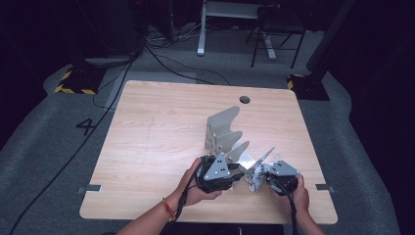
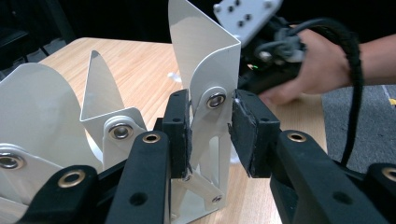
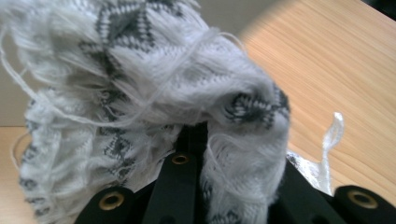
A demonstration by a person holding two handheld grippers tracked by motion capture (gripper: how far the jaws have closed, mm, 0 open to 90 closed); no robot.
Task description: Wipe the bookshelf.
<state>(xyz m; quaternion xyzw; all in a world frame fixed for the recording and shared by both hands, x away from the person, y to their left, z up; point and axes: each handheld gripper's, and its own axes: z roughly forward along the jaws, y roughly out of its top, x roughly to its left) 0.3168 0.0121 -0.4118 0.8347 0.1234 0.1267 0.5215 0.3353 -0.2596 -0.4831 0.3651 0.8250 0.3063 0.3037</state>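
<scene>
A metal rack [image 1: 222, 129] with several upright curved fins stands on the wooden table [image 1: 156, 132], right of centre. My left gripper [image 1: 238, 172] is at the rack's near end. In the left gripper view its jaws [image 2: 210, 135] are closed on the base of the nearest fin [image 2: 205, 51], a pad against each side. My right gripper [image 1: 262, 177] is just right of it, shut on a white and grey knitted cloth [image 1: 254, 180]. In the right gripper view the bunched cloth [image 3: 140, 79] drapes over the right gripper [image 3: 205, 140] and hides its tips.
A round cable hole [image 1: 244, 100] is near the table's far edge. Beyond the table are desk legs [image 1: 201, 29], a chair [image 1: 276, 34] and cables on the grey floor. A white tag [image 3: 329, 140] hangs beside the cloth.
</scene>
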